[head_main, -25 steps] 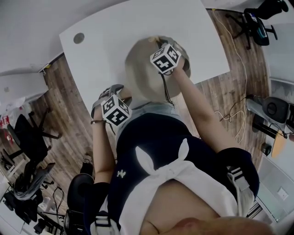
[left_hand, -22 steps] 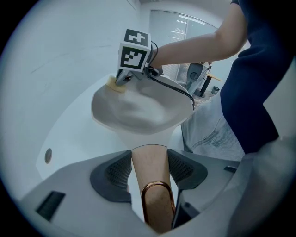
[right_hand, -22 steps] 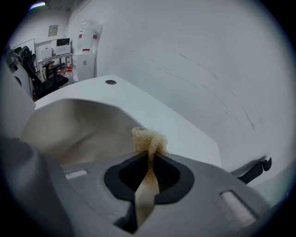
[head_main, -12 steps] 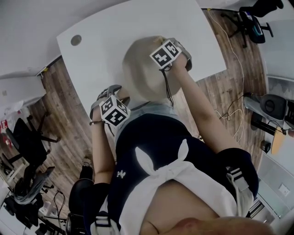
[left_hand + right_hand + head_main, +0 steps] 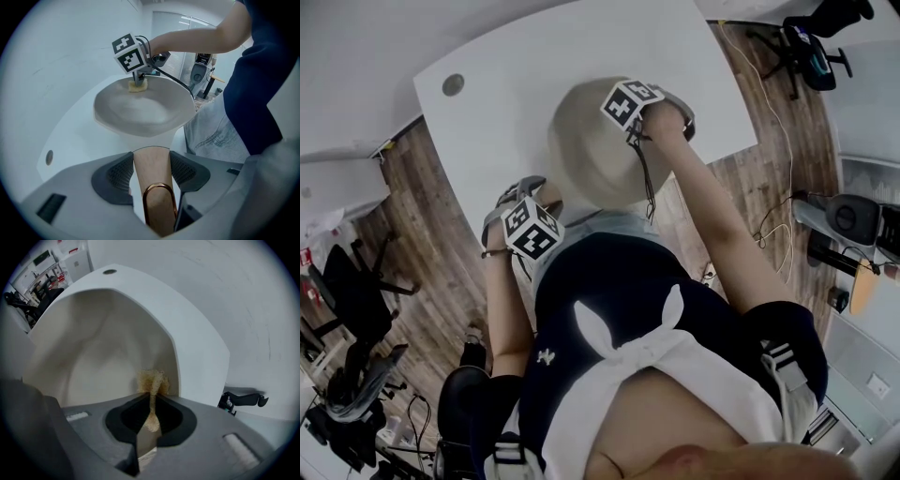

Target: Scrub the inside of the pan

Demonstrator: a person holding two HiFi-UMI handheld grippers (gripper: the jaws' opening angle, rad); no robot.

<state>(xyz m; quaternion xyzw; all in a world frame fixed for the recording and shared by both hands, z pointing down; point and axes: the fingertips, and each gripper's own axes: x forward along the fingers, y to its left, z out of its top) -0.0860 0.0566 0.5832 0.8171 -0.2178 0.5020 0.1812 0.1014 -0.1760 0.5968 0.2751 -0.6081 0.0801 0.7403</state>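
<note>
- right tongs [image 5: 151, 397] have slid toward the far side of the pan [image 5: 140, 110], pinching a sponge [image 5: 152, 380] against its inner wall.
- and the left tongs [image 5: 151, 160]?
- clamped on its wooden handle [image 5: 149, 172]; pan sits on the white worktop [image 5: 534, 66].

This looks like an office or an office-style test room. A broad white desk [image 5: 534, 75] with a round cable port [image 5: 453, 84] stands on a wood-plank floor [image 5: 422, 244]. Black swivel chairs on castors wait at the left [image 5: 356, 281] and the far right [image 5: 811, 42], with dark equipment stands along the room's edges.
</note>
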